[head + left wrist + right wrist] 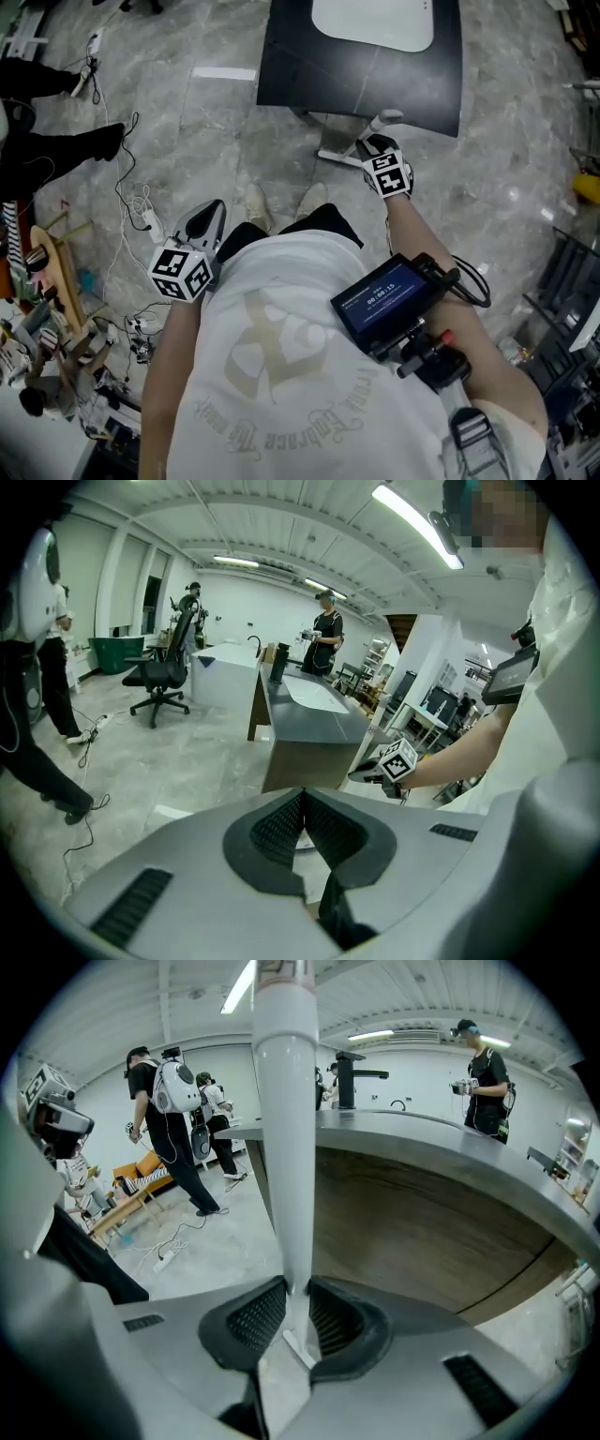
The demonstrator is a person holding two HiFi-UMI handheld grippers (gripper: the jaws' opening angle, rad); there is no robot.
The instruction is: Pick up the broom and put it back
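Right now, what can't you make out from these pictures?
- Broom's brush end: in no view. The broom handle, clamped in the right hand-held gripper, runs off the top edge of the right gripper view.
- That gripper's jaws in the head view: hidden behind its marker cube.
- Writing on the small screen the person wears, head view: too small to read.
- The broom's storage spot: nothing marks it.
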